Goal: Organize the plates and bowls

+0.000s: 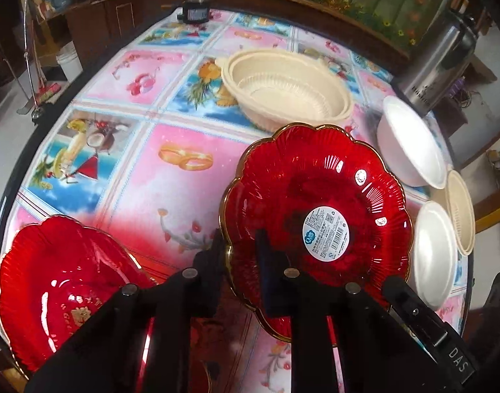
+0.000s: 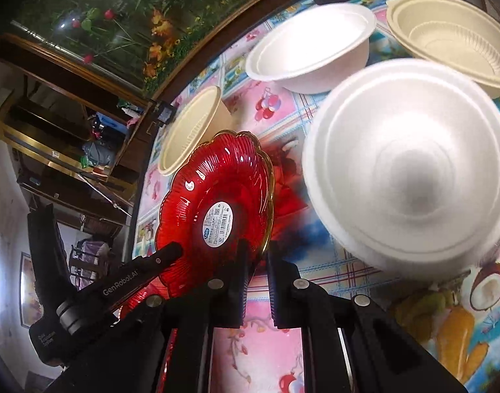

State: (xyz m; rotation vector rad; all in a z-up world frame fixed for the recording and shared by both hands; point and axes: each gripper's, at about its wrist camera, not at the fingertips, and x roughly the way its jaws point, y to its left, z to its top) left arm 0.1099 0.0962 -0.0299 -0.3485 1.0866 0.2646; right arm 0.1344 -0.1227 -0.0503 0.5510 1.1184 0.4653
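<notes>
Left wrist view: my left claw (image 1: pixel 240 255) is closed on the near rim of a red plate (image 1: pixel 315 209). One finger (image 1: pixel 210 275) sits outside the rim, the other lies against the plate face. The plate is tilted up off the desk (image 1: pixel 171 137), its underside and round white label (image 1: pixel 326 232) facing the camera. A second red plate (image 1: pixel 56 288) lies flat on the desk at lower left, near the edge. A stack of beige bowls (image 1: pixel 282 88) stands beyond the held plate, toward the middle of the desk. To the right stand a white bowl (image 1: pixel 410 140), another beige bowl (image 1: pixel 462 209) and, just beside it, a white bowl (image 1: pixel 433 249) tilted toward the camera. A steel flask (image 1: pixel 436 62) stands at the far right edge. The black body of my other gripper shows at lower right.

Right wrist view: my right claw (image 2: pixel 258 255) is nearly closed, with a narrow gap between the fingers (image 2: pixel 282 281). The edge of the same plate (image 2: pixel 217 209) sits right at the fingertips; I cannot tell whether they grip it. A white bowl (image 2: pixel 410 167) hangs blurred close to the lens on the right. Behind it stand a white bowl (image 2: pixel 312 46) and a beige bowl (image 2: pixel 453 39). A beige bowl (image 2: pixel 191 131) shows behind the plate.
</notes>
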